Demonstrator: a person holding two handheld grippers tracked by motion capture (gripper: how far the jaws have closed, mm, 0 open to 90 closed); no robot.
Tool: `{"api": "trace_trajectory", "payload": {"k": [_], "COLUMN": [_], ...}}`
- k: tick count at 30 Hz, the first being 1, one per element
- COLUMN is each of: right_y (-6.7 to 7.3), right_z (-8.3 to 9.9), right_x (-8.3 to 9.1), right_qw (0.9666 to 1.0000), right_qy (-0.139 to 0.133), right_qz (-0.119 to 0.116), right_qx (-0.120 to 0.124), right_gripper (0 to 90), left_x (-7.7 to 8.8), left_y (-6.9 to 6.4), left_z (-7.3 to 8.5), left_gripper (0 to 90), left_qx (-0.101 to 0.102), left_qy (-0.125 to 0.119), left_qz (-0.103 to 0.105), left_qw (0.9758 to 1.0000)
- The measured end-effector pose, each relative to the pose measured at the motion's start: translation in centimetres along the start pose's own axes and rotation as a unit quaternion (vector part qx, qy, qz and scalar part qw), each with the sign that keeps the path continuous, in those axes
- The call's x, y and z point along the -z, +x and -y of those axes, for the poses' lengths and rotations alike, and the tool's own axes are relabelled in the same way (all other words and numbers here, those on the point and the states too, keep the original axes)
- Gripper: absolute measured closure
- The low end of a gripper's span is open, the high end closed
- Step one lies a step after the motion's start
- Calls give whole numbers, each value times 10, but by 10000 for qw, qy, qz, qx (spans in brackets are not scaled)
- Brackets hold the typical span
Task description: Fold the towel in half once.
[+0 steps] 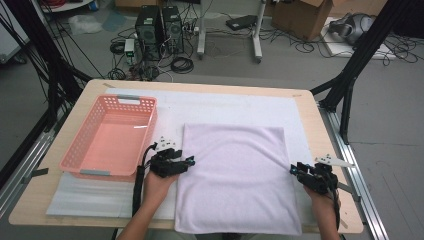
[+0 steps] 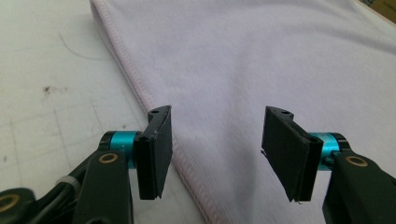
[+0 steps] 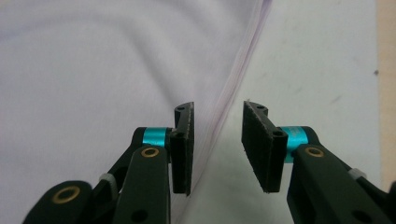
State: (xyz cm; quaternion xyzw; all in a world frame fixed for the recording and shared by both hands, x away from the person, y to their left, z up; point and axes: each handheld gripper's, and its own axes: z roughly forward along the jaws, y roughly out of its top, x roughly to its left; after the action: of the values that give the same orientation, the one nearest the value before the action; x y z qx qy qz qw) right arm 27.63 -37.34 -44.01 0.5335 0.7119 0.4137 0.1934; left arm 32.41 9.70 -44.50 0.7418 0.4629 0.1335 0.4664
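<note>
1. Two hand-held grippers sit at opposite side edges of the lilac towel, which lies flat on the white mat covering the desk, just right of the pink basket
2. Left hand-held gripper has its jaws apart over the towel's left hem, nothing pinched
3. Right hand-held gripper is also apart, straddling the right hem, not clamped on it
4. The towel's long axis runs away from the person, so each hem lies right under its own gripper; both look equally near
5. No brands, labels or writing that I can read
</note>
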Motion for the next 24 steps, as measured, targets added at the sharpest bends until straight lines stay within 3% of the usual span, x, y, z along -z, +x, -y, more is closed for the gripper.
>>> {"api": "trace_trajectory", "payload": {"k": [2,4,9,11,14,15,16,18,20,21,24], "right_y": [-5,-10,-14,-16,-20,-20,-21,-24,-26,-27,-28], "right_z": [-8,-18,-36,-40,-44,-45,-45,-47,-50,-51,-57], "right_x": [-4,-13,-38,-46,-56,-58,-62,-67,-73,-75,-83], "right_qw": [10000,10000,9998,9996,9997,9997,9996,9994,9993,9992,9991], "right_qy": [-20,19,151,191,210,225,245,296,339,356,384], "right_qz": [9,16,54,61,26,23,23,-4,-22,-9,30], "right_qx": [21,38,143,178,116,111,111,152,171,175,193], "right_gripper": [627,614,556,533,531,531,532,537,547,551,572], "left_x": [-4,-12,-29,-34,-41,-44,-47,-52,-53,-56,-63], "left_y": [3,9,23,28,35,38,41,47,48,48,51], "left_z": [-4,-10,-23,-29,-36,-36,-35,-38,-41,-43,-47], "left_gripper": [440,440,429,427,432,435,449,465,462,464,491], "left_qx": [-17,-23,169,155,144,137,201,460,321,257,326], "left_qy": [-191,-6,45,28,52,-97,-156,73,-60,17,101], "left_qz": [-87,-204,-419,-513,-541,-603,-605,-528,-565,-582,-584], "left_qw": [9998,9998,9990,9986,9984,9980,9978,9975,9979,9980,9977]}}
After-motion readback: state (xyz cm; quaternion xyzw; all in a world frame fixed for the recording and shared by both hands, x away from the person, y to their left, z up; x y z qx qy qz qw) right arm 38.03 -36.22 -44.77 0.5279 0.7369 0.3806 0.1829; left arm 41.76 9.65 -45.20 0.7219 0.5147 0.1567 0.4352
